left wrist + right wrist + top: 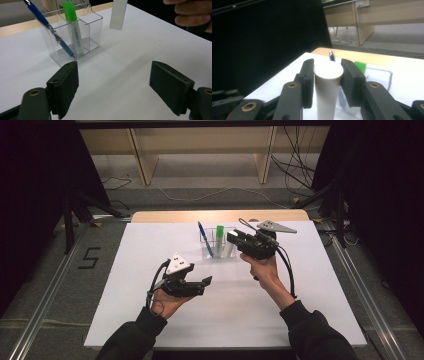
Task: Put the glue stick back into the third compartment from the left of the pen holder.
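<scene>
A clear plastic holder (212, 251) stands at the table's far middle, with a blue pen (204, 238) leaning in it and a green highlighter (219, 234) upright. My right gripper (231, 239) is shut on a white cylinder (230, 251), which hangs upright just right of the holder, a little above the table. In the right gripper view the cylinder (328, 86) sits between the jaws of the right gripper (328, 67), with the holder's rim (385, 73) beyond. My left gripper (206, 282) is open with nothing in it, nearer me; its view (113, 85) faces the holder (92, 32) and the cylinder (118, 13).
The white table top (150, 270) has a wooden strip (220, 215) along its far edge. Beyond it are wooden shelf legs (142, 160) and cables on the floor. Metal rails (45, 305) run along both sides of the table.
</scene>
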Tool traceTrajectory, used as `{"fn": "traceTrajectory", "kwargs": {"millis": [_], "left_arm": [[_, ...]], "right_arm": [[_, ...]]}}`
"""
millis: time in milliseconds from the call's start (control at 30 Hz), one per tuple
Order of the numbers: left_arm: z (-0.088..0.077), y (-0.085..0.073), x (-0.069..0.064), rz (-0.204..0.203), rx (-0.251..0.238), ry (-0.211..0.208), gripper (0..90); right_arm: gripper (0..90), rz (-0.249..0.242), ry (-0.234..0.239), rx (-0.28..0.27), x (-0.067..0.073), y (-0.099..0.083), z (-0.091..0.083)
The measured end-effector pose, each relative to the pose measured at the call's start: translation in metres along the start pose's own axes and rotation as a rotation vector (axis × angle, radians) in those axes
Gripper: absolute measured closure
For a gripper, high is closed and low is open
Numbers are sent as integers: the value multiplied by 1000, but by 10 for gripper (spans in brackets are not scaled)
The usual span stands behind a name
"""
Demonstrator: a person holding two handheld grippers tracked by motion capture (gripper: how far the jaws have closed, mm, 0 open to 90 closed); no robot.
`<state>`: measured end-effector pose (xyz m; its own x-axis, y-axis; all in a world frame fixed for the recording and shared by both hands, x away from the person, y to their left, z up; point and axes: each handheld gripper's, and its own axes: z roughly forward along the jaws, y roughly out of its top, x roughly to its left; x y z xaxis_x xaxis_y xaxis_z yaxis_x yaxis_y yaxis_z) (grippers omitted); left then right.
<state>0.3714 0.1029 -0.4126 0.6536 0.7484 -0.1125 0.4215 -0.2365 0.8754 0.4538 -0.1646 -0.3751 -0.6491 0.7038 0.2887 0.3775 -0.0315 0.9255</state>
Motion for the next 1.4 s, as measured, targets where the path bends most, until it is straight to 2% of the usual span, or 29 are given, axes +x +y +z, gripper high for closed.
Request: {"fn": "traceTrajectory", "kwargs": {"millis": [133, 467, 700, 867, 1067, 1267, 1400], "left_arm": [[-4, -4, 4, 12, 8, 3, 230], [-13, -11, 11, 0, 6, 17, 230], [-17, -15, 13, -13, 4, 24, 228], [-21, -16, 14, -8, 0, 31, 225], [-24, -18, 14, -11, -6, 34, 222], [-28, -20, 15, -9, -14, 39, 219], [-30, -21, 16, -25, -30, 46, 219]], "right_arm": [[654, -13, -28, -2, -6, 6, 3], [654, -15, -84, -15, -22, 24, 12], [653, -16, -127, -20, -32, 31, 24], [653, -21, -162, -12, -38, 28, 37], [653, -23, -208, 24, -47, 19, 54], [652, -41, -243, 66, -50, 8, 66], [649, -53, -262, 88, -52, 3, 70]]}}
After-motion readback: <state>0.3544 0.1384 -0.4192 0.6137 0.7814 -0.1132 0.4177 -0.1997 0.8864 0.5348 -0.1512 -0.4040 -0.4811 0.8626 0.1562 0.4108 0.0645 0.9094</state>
